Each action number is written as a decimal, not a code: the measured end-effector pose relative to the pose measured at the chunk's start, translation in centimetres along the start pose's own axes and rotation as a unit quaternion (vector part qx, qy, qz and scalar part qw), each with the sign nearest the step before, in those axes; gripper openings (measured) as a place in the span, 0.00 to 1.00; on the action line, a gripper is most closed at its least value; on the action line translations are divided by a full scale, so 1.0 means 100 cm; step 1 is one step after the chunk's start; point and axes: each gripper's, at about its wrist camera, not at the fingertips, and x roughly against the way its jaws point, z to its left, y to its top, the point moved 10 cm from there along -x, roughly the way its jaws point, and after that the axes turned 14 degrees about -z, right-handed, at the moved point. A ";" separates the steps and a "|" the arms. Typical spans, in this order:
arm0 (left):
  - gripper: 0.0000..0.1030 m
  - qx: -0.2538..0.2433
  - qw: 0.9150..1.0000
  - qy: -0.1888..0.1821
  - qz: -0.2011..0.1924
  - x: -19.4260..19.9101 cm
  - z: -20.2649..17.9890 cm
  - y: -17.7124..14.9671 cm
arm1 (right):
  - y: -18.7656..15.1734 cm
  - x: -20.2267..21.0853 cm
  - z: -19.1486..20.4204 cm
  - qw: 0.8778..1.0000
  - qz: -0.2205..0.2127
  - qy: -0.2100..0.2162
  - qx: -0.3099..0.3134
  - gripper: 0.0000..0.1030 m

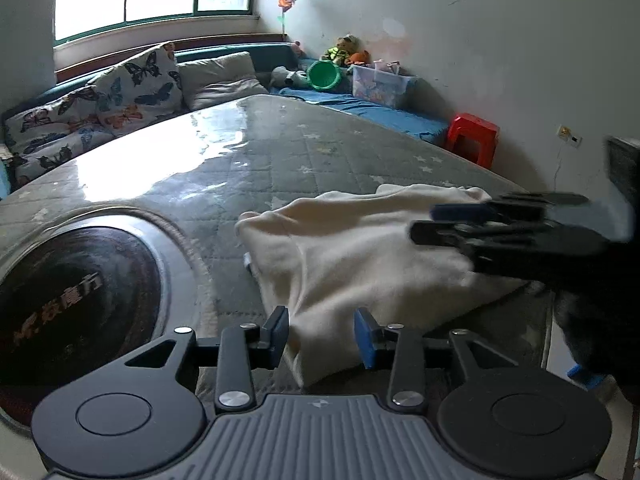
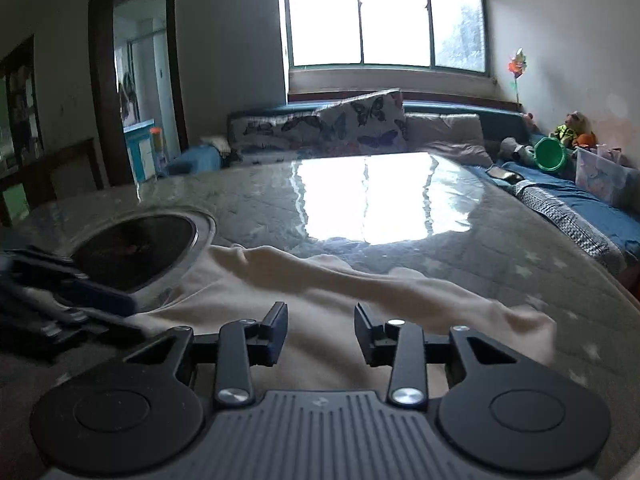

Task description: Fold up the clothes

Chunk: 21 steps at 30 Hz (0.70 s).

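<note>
Orange "魔方" on dark round disc (image 1: pixel 76 300)

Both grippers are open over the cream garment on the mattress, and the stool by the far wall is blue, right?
Not quite: the stool is red, as the left wrist view shows. The rest stands: the left gripper and the right gripper are both open over the cream garment on the mattress.

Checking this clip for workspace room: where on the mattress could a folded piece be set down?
Bare mattress lies beyond the cream garment, up to the butterfly pillows; another bare strip runs right of the garment toward the blue bedding. The near edge is crowded: the garment, the round dark disc, and both open tongs, left and right.
</note>
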 end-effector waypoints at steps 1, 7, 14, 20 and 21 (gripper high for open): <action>0.38 0.002 1.000 0.005 -0.001 0.004 0.004 0.000 | -0.002 -0.008 0.001 1.000 0.010 0.001 0.002 0.45; 0.44 0.018 0.997 0.071 -0.018 0.045 0.049 -0.003 | 0.007 -0.018 0.020 1.000 0.011 0.012 0.024 0.59; 0.50 0.045 0.987 0.151 -0.027 0.092 0.108 -0.013 | 0.033 -0.018 0.073 0.997 -0.022 0.063 0.044 0.84; 0.55 0.051 0.976 0.213 -0.021 0.132 0.146 -0.026 | 0.038 -0.035 0.132 0.990 -0.018 0.123 0.067 0.91; 0.55 0.051 0.974 0.222 -0.019 0.139 0.152 -0.028 | 0.037 -0.038 0.141 0.989 -0.014 0.132 0.070 0.91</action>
